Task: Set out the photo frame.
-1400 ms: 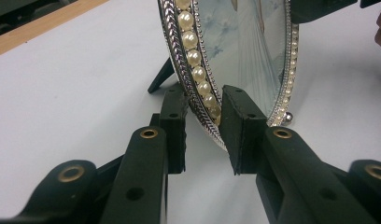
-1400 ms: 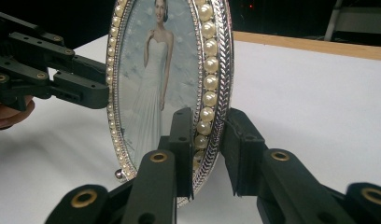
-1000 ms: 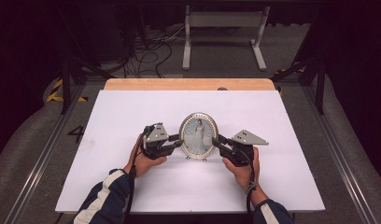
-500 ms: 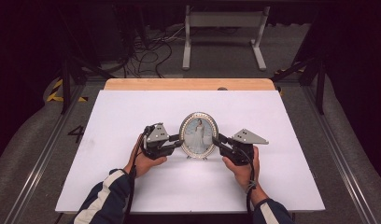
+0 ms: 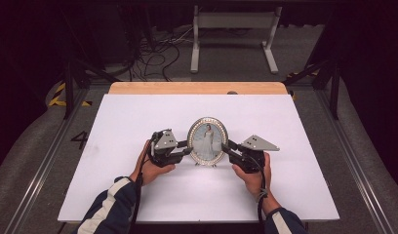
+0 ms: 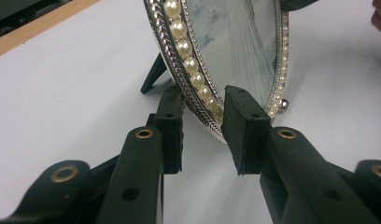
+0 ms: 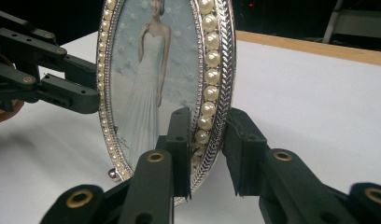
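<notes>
Two grippers meet at the oval picture frame (image 5: 207,141), which stands upright near the middle of the high view on the white table (image 5: 138,117), leaning back on its dark strut. Your left gripper (image 5: 187,150) comes in from the left of that view and your right gripper (image 5: 225,146) from the right, so the frame sits between them at about the same height. In the left gripper view the pearl-edged rim (image 6: 198,79) runs down between the two black jaws at the centre of the picture; those jaws have just been opening, a slim gap shows on each side of the rim, and the pads do not press on it. In the right gripper view the frame (image 7: 151,84) fills the upper middle, its photograph of a figure in a white gown facing the camera, and the rim's lower right edge passes between the jaws; the left jaw lies against the front of the frame, the right jaw stands just behind it, and you cannot tell for certain whether they pinch it. The other gripper (image 7: 93,91) reaches the frame's far edge at the left of that view.
</notes>
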`<state>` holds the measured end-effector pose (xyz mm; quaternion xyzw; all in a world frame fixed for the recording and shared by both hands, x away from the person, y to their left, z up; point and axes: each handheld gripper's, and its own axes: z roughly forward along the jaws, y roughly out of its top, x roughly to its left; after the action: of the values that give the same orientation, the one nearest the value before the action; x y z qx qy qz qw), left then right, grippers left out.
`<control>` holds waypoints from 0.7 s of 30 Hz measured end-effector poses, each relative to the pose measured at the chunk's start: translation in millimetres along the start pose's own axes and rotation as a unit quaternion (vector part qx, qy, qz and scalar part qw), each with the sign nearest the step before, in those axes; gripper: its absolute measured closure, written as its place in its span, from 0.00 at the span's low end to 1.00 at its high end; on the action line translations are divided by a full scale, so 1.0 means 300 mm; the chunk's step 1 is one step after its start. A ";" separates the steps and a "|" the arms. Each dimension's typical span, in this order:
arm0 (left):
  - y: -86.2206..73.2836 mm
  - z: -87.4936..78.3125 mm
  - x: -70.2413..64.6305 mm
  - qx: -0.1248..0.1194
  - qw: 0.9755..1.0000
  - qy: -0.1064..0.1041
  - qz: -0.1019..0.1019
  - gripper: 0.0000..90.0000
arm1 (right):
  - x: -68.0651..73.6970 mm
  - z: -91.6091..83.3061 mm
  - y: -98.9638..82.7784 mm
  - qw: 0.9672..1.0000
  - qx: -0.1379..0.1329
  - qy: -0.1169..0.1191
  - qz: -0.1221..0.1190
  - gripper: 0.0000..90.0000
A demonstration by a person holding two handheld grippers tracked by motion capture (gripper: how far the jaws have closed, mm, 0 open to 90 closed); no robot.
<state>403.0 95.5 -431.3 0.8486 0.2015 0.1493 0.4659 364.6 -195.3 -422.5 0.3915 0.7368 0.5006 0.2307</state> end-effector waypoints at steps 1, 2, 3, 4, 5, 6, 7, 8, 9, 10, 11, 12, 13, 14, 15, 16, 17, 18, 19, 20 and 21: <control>0.000 0.001 -0.001 -0.001 1.000 0.001 0.001 0.76 | 0.000 0.000 0.000 1.000 0.001 -0.001 -0.003 0.80; 0.000 0.001 -0.001 -0.001 1.000 0.000 -0.001 0.76 | 0.001 0.000 0.000 1.000 0.001 -0.003 -0.004 0.80; 0.000 0.001 -0.001 0.000 1.000 -0.001 0.001 0.76 | 0.001 0.001 0.000 1.000 0.003 -0.003 -0.007 0.78; 0.001 0.002 -0.002 0.001 1.000 0.000 0.004 0.75 | 0.003 0.004 -0.001 1.000 0.010 -0.003 -0.009 0.77; 0.002 0.002 -0.004 0.002 1.000 0.001 0.005 0.74 | 0.007 0.007 -0.003 1.000 0.015 -0.003 -0.012 0.77; 0.003 0.003 -0.006 0.003 1.000 0.003 0.007 0.73 | 0.010 0.010 -0.006 1.000 0.017 -0.005 -0.018 0.76; 0.005 0.004 -0.010 0.005 1.000 0.004 0.011 0.70 | 0.017 0.011 -0.006 1.000 0.020 -0.009 -0.022 0.76; 0.005 0.004 -0.011 0.005 1.000 0.005 0.011 0.70 | 0.018 0.010 -0.005 0.999 0.021 -0.010 -0.024 0.76; 0.005 0.003 -0.011 0.005 1.000 0.004 0.012 0.69 | 0.019 0.009 -0.004 0.999 0.023 -0.011 -0.027 0.76; 0.005 0.003 -0.011 0.005 1.000 0.004 0.012 0.69 | 0.019 0.007 -0.004 0.999 0.024 -0.013 -0.028 0.76; 0.005 0.003 -0.011 0.005 1.000 0.004 0.012 0.69 | 0.018 0.006 -0.004 0.999 0.025 -0.014 -0.030 0.76; 0.005 0.003 -0.011 0.005 1.000 0.004 0.012 0.68 | 0.017 0.004 -0.004 0.999 0.026 -0.016 -0.030 0.75; 0.006 0.003 -0.012 0.005 1.000 0.004 0.012 0.68 | 0.017 0.004 -0.004 0.999 0.026 -0.016 -0.030 0.75; 0.007 0.003 -0.014 0.006 1.000 0.005 0.015 0.67 | 0.015 0.003 -0.004 0.999 0.026 -0.016 -0.031 0.75; 0.009 0.002 -0.016 0.007 1.000 0.006 0.019 0.66 | 0.012 0.001 -0.003 0.999 0.026 -0.016 -0.032 0.74; 0.010 0.000 -0.016 0.006 1.000 0.006 0.020 0.64 | 0.010 -0.002 -0.001 0.999 0.028 -0.014 -0.033 0.74; 0.011 -0.002 -0.016 0.004 1.000 0.006 0.019 0.63 | 0.010 -0.004 0.000 0.999 0.029 -0.015 -0.033 0.73; 0.011 -0.004 -0.017 0.004 1.000 0.006 0.020 0.61 | 0.011 -0.007 0.002 0.999 0.029 -0.016 -0.035 0.73; 0.012 -0.005 -0.017 0.005 1.000 0.006 0.023 0.60 | 0.013 -0.009 0.004 0.999 0.028 -0.019 -0.041 0.73; 0.013 -0.007 -0.019 0.005 1.000 0.006 0.024 0.60 | 0.016 -0.011 0.006 0.998 0.029 -0.024 -0.048 0.73; 0.013 -0.009 -0.021 0.006 1.000 0.006 0.026 0.59 | 0.019 -0.013 0.008 0.998 0.029 -0.028 -0.055 0.73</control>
<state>397.1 92.5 -427.0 0.8554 0.1830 0.1652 0.4556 359.4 -192.5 -418.6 0.3710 0.7647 0.4545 0.2667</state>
